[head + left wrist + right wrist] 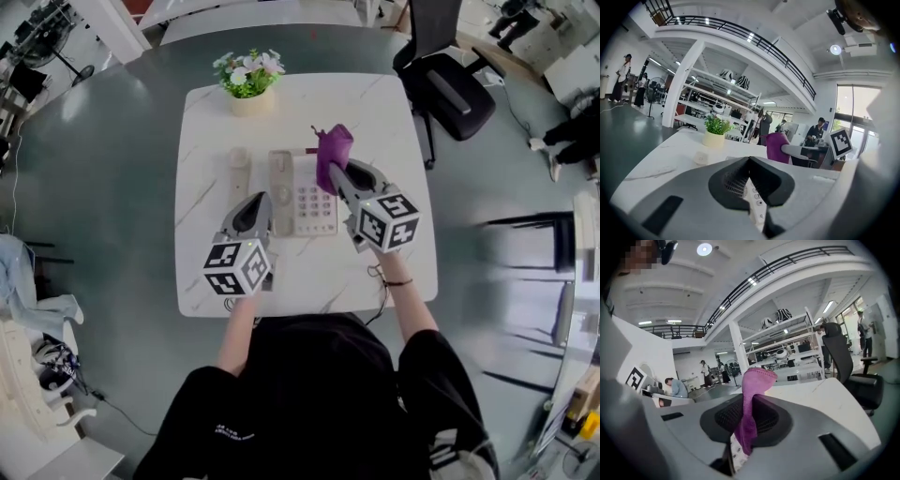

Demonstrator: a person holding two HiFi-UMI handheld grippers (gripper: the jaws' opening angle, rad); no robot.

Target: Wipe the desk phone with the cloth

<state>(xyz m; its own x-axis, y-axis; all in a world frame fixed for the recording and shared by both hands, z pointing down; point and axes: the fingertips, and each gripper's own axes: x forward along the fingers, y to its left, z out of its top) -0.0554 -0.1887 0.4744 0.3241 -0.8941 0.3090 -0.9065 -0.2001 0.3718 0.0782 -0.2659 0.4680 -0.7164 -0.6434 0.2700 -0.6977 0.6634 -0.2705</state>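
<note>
Your right fingers pinch the purple cloth above the desk phone at the middle of the counter. Your left fingers sit closed, empty. Wiping seems underway: next, press the cloth onto the keypad and sweep.

Table near edge bare; flowerpot at far edge; handset beside phone.

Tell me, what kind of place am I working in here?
Probably an open-plan office or lab hall: black swivel office chair, white storage shelving, a railed mezzanine balcony overhead.
</note>
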